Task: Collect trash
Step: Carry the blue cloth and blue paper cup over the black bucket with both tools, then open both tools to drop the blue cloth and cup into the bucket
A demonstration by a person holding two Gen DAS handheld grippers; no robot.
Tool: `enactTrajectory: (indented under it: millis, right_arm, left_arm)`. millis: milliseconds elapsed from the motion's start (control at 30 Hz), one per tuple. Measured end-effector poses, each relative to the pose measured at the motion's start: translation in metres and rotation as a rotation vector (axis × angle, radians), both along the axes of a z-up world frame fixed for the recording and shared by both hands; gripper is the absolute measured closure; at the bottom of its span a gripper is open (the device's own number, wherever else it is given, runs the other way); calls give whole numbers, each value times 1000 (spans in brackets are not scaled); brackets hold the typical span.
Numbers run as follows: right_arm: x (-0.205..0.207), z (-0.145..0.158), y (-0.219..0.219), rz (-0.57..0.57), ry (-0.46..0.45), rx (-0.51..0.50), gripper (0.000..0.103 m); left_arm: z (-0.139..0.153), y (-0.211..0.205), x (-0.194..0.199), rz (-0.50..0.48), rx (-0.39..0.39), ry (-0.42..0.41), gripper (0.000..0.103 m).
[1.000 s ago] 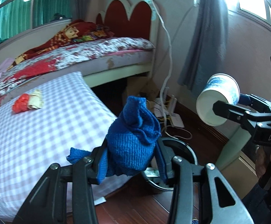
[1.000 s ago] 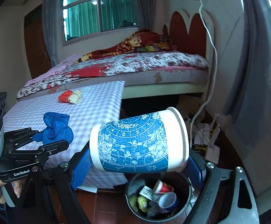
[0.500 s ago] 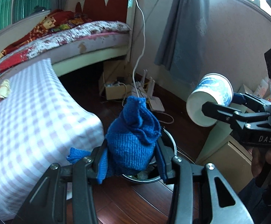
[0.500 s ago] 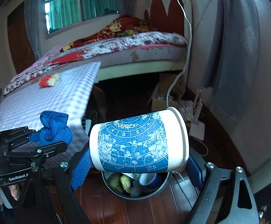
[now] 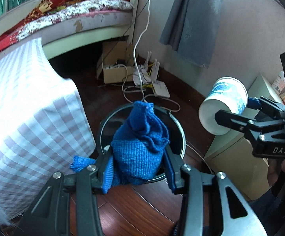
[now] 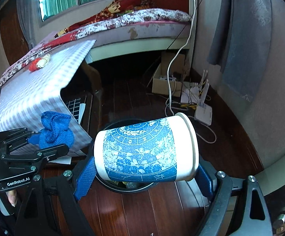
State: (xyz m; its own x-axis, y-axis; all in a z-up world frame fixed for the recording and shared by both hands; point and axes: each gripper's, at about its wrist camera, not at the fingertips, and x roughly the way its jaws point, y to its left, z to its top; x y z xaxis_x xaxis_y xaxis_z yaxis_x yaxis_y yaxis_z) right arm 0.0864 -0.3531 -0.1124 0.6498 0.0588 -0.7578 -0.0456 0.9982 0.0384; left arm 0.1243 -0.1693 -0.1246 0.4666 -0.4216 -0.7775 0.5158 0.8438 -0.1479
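My left gripper (image 5: 137, 157) is shut on a crumpled blue cloth (image 5: 140, 143) and holds it over the round black trash bin (image 5: 178, 125) on the floor. The cloth also shows in the right wrist view (image 6: 55, 130). My right gripper (image 6: 146, 169) is shut on a blue-and-white paper cup (image 6: 144, 149), held sideways above the bin (image 6: 111, 123). The cup also shows in the left wrist view (image 5: 224, 106), to the right of the bin. Most of the bin's inside is hidden.
A table with a checked cloth (image 5: 24, 118) stands left of the bin; a red and cream scrap (image 6: 40, 64) lies on it. Cables, a router (image 5: 160, 90) and a cardboard box (image 5: 115, 66) sit on the wooden floor behind. A pale cabinet (image 5: 238, 161) stands right.
Both grippers have swung right and down, away from the table and over the bin, each still holding its item. The bin now lies right under the cloth and the cup.
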Motion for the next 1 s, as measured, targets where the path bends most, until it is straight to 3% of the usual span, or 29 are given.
enactTrajectory:
  millis: [433,767,800,833,900,1000]
  right_arm:
    - [39,-58,17,137,109,-88,15]
    - [64,-84,24,222,158,-131,14]
    - [66,-87,26,242,158,-134,13]
    - [67,-92,29,260,158,-156,5]
    - [71,-109,30,244,219,-238,1]
    - [65,-124,23,242,270,-233,1]
  left_arm:
    - [-44,-10,32,-23,21,80,58]
    - [-67,-19,52,-49,25,136,56]
    - [-69,-20,53,-55,13,140,48]
    - [-70,-21,53,-48,12,131,29]
    - [-72,-20,52,-18,13,112,5]
    - [-75,-17,48,7,42,101,4]
